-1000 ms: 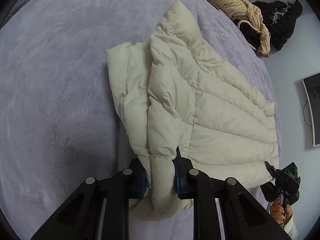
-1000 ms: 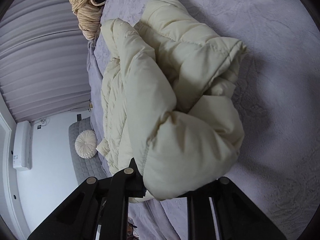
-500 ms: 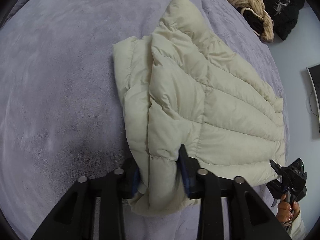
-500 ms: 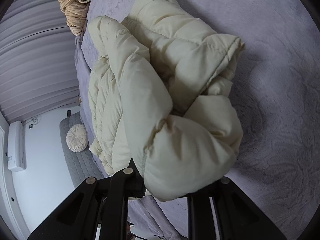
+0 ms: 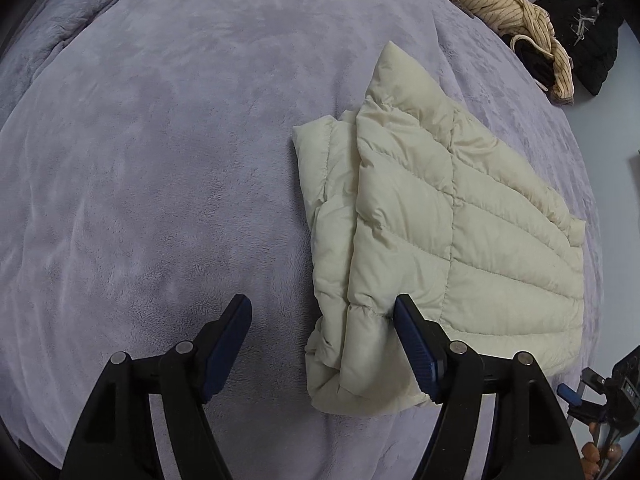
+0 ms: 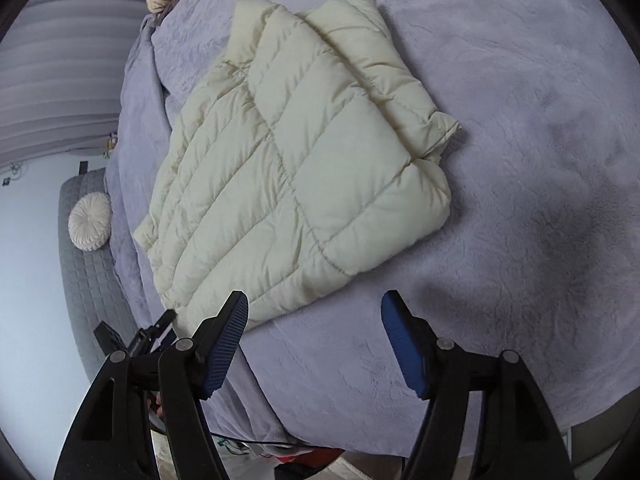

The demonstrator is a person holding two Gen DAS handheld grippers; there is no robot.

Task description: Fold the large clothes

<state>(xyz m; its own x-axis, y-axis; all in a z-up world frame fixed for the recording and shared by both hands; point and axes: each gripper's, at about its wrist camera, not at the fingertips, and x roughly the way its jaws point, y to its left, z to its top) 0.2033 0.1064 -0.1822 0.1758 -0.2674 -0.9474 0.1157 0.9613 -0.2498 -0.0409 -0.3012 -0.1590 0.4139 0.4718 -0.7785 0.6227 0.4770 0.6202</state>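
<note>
- Left tongs (image 5: 322, 326) stand apart, their jaws having just been opening; the cuffed corner of the cream puffer jacket (image 5: 444, 240) lies between them, next to the right-hand blue pad, which no longer presses it.
- Right tongs (image 6: 314, 322) are also apart after just opening, with only the lavender bed cover (image 6: 500, 160) between the pads; the jacket lies just beyond the left pad.
- Folded into a thick pad, the jacket rests flat on the bed, quilted panel upward, a sleeve tucked along one edge.
- Under-layers of the fold are hidden, so their neatness cannot be judged.
- Far on the bed a striped beige garment (image 5: 516, 12) and a black heap (image 5: 580, 32) are crumpled; their kind is unclear.
- At the left view's lower right edge, dark equipment (image 5: 612, 396) and fingertips are cut off by the frame.
- Beside the bed, a round cushion (image 6: 90, 220) sits on a grey quilted seat.
</note>
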